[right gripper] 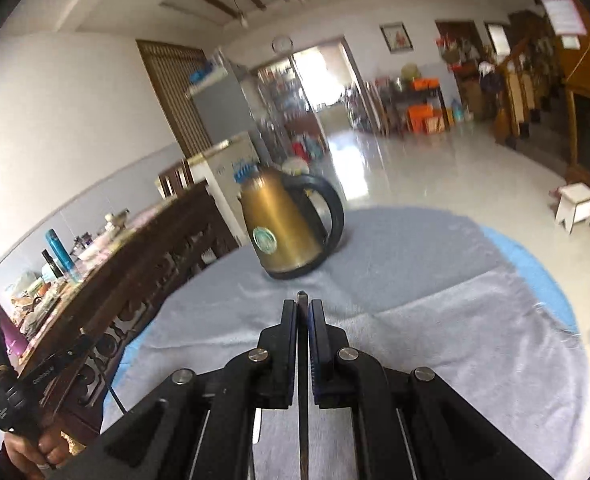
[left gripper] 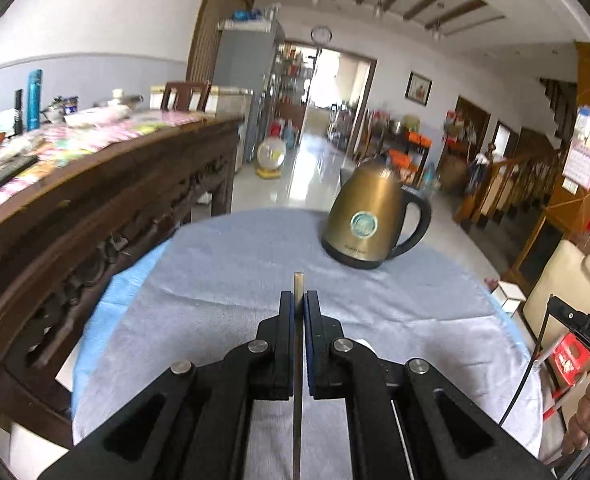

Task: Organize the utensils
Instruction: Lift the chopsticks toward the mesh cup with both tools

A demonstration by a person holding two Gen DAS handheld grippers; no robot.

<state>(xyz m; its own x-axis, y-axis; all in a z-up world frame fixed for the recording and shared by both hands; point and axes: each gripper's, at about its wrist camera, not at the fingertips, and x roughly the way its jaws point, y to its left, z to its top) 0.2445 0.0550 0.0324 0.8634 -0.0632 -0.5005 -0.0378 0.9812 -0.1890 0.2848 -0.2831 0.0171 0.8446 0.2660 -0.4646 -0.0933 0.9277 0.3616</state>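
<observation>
1. Grey towel [left gripper: 223, 280] spread over a round table with a blue cover [left gripper: 107, 304] peeking out along the left edge. Left wrist view: left gripper [left gripper: 299, 300] clamped tight on a thin flat metal utensil handle [left gripper: 298, 280], tip poking just past the pads, rest of it running back under the camera. Can't tell which utensil, business end hidden.
2. Same view: gold kettle [left gripper: 365, 220] parked near the far edge of the table, a bit right of the gripper line, well apart from the tip. Other hand's rig showing at the right edge.
3. Right wrist view: right gripper [right gripper: 303, 308] pinched shut on a second slim dark utensil [right gripper: 302, 299], held the same way, edge-on between the pads. Kettle [right gripper: 291, 228] straight ahead near the far edge.
4. No holder or tray in sight in either view, so drop-off spot unknown.
5. Tips for the carry, just my take: keep both grips firm, thin handles pivot easily; swing wide of the kettle; lower until touching before letting go, no dropping from height.
</observation>
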